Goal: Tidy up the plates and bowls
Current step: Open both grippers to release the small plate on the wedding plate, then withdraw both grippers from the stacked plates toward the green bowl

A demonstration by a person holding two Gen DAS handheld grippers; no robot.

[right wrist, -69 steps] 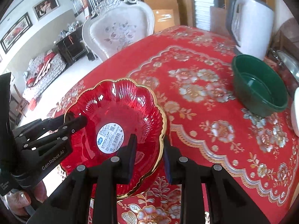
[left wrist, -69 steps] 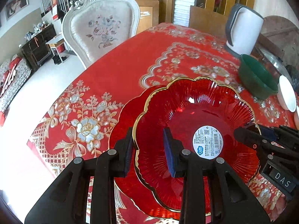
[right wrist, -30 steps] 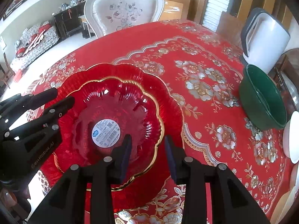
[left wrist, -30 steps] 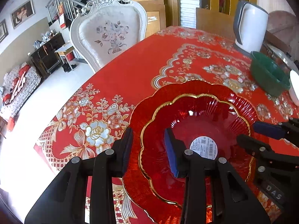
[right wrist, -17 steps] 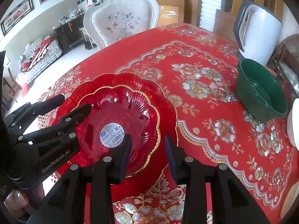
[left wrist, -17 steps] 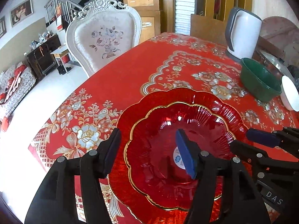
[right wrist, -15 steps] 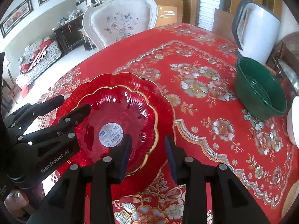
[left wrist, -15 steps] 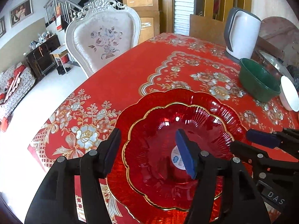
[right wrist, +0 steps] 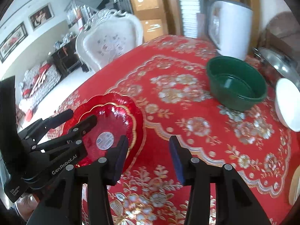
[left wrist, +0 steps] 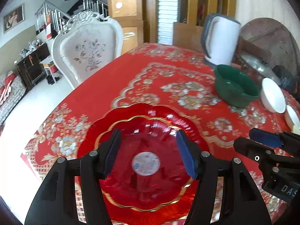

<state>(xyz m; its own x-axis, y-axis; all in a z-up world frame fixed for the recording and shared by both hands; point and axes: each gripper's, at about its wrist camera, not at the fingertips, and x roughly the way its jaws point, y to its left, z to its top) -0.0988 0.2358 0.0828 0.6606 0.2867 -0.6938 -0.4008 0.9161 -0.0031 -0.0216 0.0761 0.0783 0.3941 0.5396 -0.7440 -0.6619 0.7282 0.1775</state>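
Two scalloped red glass plates with gold rims (left wrist: 144,168) sit nested on my floral red tablecloth (left wrist: 116,78). My left gripper (left wrist: 148,155) hangs open above them, gripping nothing; my right gripper (right wrist: 149,155) is opening over bare cloth, the round green plastic bowl (right wrist: 236,88) well apart.

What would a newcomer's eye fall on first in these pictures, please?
Probably the smaller red glass plate nested in a larger red plate on the floral red tablecloth, with the open left gripper above. Beyond stands a green bowl, before a white kettle.
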